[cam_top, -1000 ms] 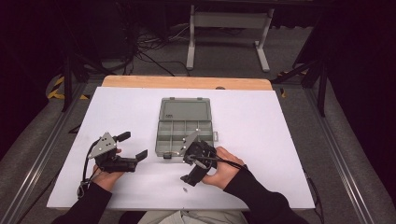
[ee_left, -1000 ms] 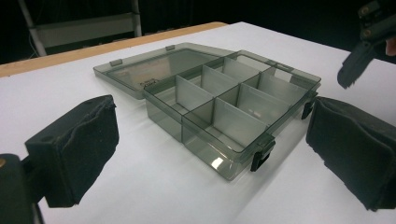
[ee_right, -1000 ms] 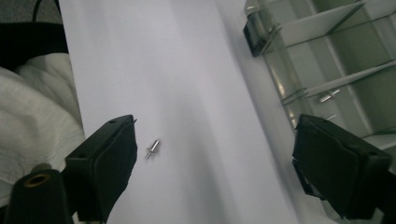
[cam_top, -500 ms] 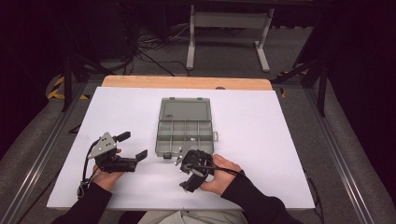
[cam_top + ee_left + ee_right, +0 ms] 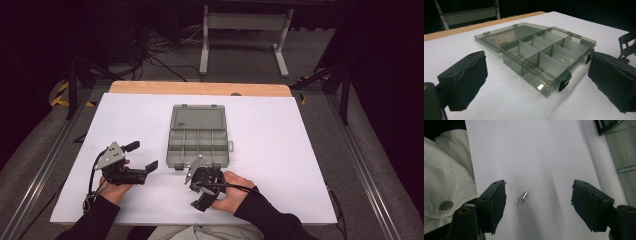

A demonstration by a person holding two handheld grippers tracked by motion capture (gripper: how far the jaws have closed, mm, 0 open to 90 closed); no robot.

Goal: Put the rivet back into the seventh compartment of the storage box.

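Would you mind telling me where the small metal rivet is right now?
In the right gripper view, the rivet lies on the white table between the right gripper's open jaws, nearer the left-hand one, touching neither.

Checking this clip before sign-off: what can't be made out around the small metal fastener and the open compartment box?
- Fastener, right gripper view: too small to tell rivet from pin. In the high view the right gripper covers that spot.
- Compartment box, left gripper view: its near right corner sits behind a jaw pad.
- Box lid, high view: any label too small to read.
- Right gripper view: the picture's edge cuts off the box.
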